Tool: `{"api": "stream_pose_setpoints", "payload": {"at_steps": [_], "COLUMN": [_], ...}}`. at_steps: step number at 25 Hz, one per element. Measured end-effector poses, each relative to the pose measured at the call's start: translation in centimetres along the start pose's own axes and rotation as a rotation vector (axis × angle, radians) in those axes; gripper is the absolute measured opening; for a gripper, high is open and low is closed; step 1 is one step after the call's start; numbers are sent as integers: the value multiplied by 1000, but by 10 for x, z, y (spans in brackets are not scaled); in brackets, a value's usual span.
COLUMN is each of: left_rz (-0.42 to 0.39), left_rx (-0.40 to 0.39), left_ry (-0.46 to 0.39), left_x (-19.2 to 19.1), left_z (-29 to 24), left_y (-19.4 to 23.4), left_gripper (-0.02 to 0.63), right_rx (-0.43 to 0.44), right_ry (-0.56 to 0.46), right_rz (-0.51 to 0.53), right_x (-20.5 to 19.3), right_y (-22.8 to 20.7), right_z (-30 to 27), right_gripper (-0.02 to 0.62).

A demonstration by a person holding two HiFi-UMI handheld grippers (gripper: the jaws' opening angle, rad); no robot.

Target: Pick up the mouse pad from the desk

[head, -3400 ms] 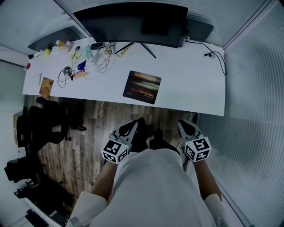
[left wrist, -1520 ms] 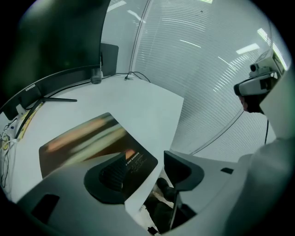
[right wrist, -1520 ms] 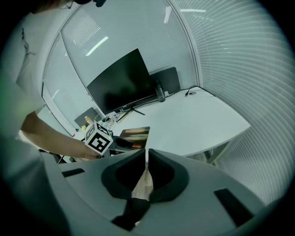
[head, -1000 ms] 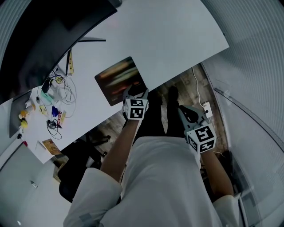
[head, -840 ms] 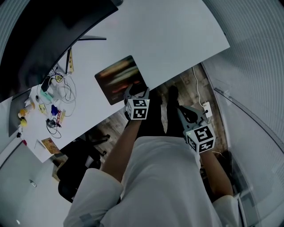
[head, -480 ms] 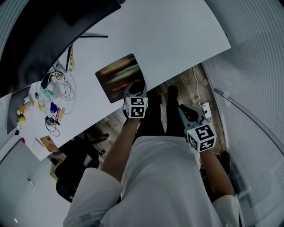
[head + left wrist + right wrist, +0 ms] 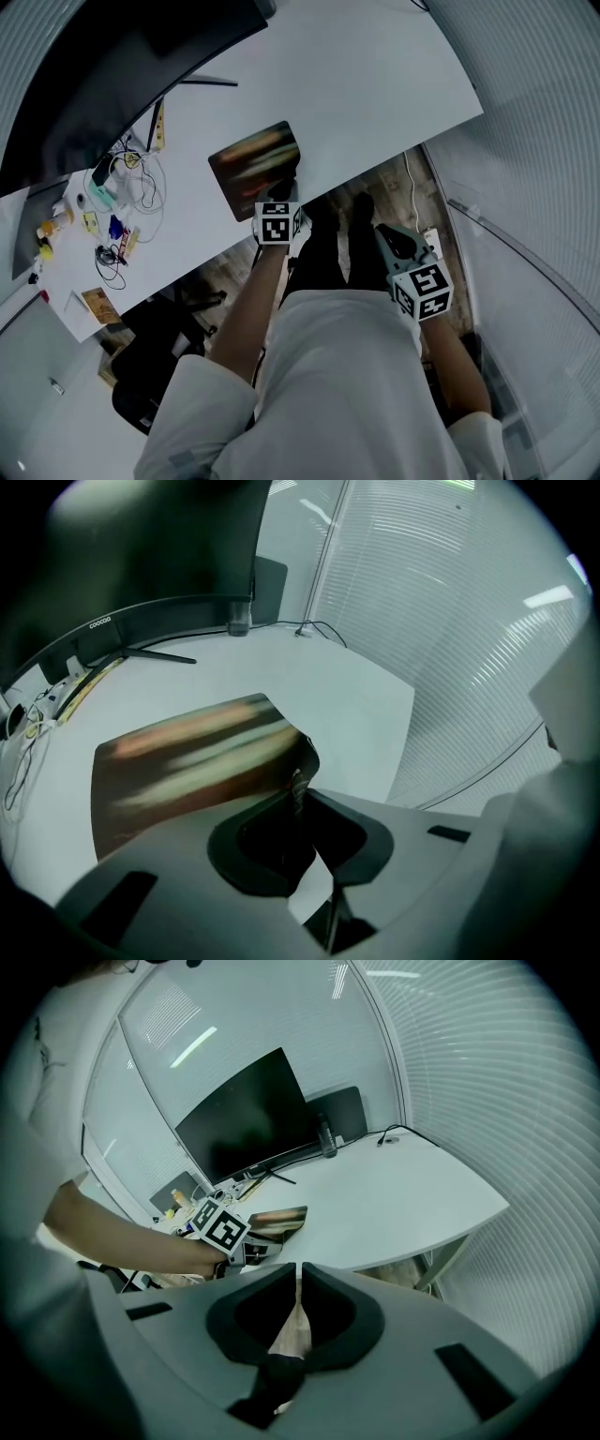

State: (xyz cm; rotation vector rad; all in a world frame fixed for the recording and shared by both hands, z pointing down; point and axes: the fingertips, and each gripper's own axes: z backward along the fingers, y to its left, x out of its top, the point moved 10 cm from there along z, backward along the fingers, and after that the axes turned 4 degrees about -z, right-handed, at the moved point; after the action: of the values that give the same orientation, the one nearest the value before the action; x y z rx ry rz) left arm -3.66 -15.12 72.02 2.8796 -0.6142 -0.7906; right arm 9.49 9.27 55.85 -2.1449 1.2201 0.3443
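The mouse pad [image 7: 253, 163], dark with blurred orange streaks, lies on the white desk [image 7: 375, 75] near its front edge. My left gripper [image 7: 289, 193] sits at the pad's near right corner. In the left gripper view its jaws are closing on that corner, which curls up off the desk between the pads: the mouse pad [image 7: 187, 761], my left gripper [image 7: 295, 791]. My right gripper [image 7: 388, 238] hangs over the floor beside the person's legs, shut with nothing in it. The right gripper view shows its own jaws together [image 7: 299, 1275] and the mouse pad [image 7: 277, 1217] beyond.
A wide black monitor [image 7: 112, 66] stands at the desk's back. Cables and small items [image 7: 117, 187] lie left of the pad. A black office chair [image 7: 150, 352] is on the wood floor at the left, and a power strip [image 7: 433, 234] near a ribbed wall on the right.
The left gripper reached from below the desk edge to the pad's near corner, then its jaws closed on the corner, which lifted. The right gripper stayed put.
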Motion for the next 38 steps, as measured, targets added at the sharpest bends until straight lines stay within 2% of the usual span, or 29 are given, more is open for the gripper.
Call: {"api": "stream_pose_setpoints", "payload": {"at_steps": [11, 28, 38], "left_rz": [23, 45, 59], "left_rx": [-9, 37, 57], "left_ry": [-97, -308, -418], "left_x": [13, 32, 49], "left_z": [54, 170, 215], "left_y": [20, 72, 78], "left_gripper": [44, 41, 41], "right_rx": [9, 75, 115], "right_ry": [-55, -147, -181], "right_rz": [56, 133, 191], "right_x": [30, 95, 130], "right_y": [16, 53, 62], "right_z": [-2, -22, -34], "right_gripper": [40, 40, 40]}}
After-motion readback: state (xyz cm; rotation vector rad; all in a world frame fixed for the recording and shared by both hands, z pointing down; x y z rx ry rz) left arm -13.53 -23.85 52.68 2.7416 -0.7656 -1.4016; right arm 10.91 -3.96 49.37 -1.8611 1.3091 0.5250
